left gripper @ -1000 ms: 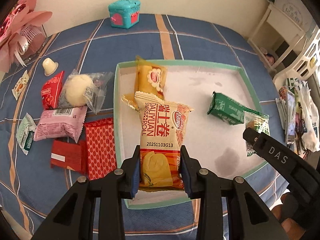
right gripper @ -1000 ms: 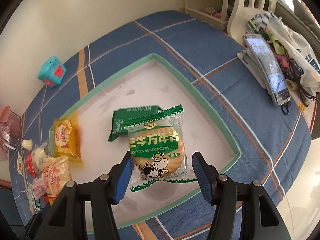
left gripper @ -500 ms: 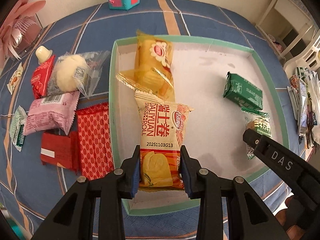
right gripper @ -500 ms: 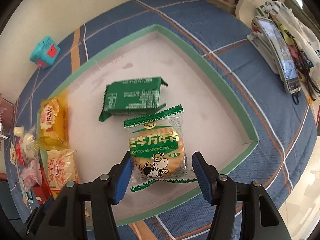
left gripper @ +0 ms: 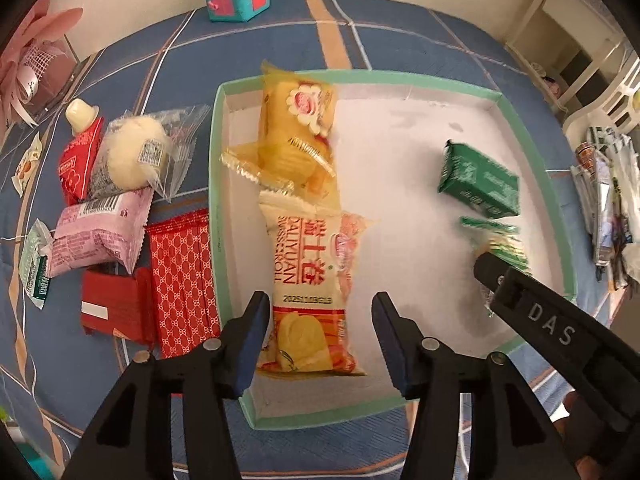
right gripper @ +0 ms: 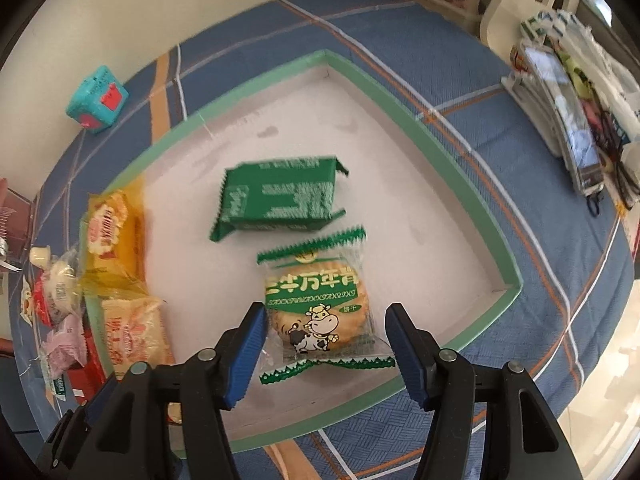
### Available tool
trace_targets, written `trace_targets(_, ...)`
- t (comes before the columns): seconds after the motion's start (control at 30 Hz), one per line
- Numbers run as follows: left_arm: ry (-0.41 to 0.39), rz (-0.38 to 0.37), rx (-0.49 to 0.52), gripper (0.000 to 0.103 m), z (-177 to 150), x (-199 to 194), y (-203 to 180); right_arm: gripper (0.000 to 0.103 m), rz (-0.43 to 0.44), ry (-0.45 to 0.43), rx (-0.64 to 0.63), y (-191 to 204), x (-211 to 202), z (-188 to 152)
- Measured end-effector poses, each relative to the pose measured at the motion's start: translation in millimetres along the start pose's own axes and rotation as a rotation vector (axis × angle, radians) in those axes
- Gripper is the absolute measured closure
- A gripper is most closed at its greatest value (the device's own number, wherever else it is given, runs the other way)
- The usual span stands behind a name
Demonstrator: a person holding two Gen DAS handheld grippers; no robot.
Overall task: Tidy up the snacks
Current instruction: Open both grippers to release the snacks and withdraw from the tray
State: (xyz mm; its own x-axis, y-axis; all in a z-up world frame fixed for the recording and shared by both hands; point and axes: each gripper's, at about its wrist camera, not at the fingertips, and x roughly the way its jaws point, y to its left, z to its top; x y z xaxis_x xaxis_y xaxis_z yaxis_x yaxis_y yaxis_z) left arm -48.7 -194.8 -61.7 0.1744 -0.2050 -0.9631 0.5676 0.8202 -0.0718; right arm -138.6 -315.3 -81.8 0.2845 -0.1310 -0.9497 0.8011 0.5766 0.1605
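The left gripper [left gripper: 318,334] has just been opening its jaws. The Swiss roll packet [left gripper: 314,284] lies between them on the floor of the tray [left gripper: 532,136], and the pads stand clear of its sides, so it is no longer gripped. The packet rests along the left wall of the tray, its far end touching the yellow cake packet [left gripper: 298,128], which fills the far left corner.

The right gripper [right gripper: 325,350] has also been opening, only a little. The round biscuit packet [right gripper: 320,312] with the cow picture lies between its jaws near the right front corner of the tray. A gap shows at the right pad; at the left pad the wrapper is very close, and I cannot tell if it touches. Just behind it lies the dark green packet [right gripper: 280,200].

Outside the tray, on the blue checked cloth [left gripper: 400,32] by its left wall, are the red packets [left gripper: 180,276], a pink packet [left gripper: 96,236] and a clear bag with a white bun [left gripper: 136,152].
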Motion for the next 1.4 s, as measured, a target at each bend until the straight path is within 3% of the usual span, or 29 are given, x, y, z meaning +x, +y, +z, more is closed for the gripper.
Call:
trace_targets(0.17,-0.054,-0.019,0.008,0.033,3.9,-24.5,1.8,0.031,-0.002,-0.074,-0.009,2.7,-20.9,0.7)
trace_targets(0.3,-0.069,-0.012,-0.020,0.032,6.9,-35.6,10.8,0.030,0.003,-0.121,-0.007,6.0,-35.8,6.3)
trace_targets(0.63,-0.056,0.068,-0.260,0.032,2.4,-40.5,81.2,0.030,0.011,-0.098,-0.039,10.8,-35.0,-2.0)
trace_targets(0.9,-0.084,0.102,-0.413,0.032,-0.5,-51.1,133.1,0.030,0.023,-0.113,-0.182,51.8,-39.9,-17.9)
trace_targets(1.2,-0.091,0.104,-0.445,0.031,-2.4,-57.1,149.9,0.030,0.027,-0.126,-0.251,72.3,-44.0,-27.3)
trace_targets(1.3,-0.092,0.100,-0.442,0.026,-2.0,-57.1,148.4,0.030,0.025,-0.123,-0.247,71.2,-43.3,-26.9)
trace_targets(1.4,-0.102,0.091,-0.432,0.022,-0.9,-57.6,148.4,0.024,0.030,-0.123,-0.250,70.7,-42.1,-26.0)
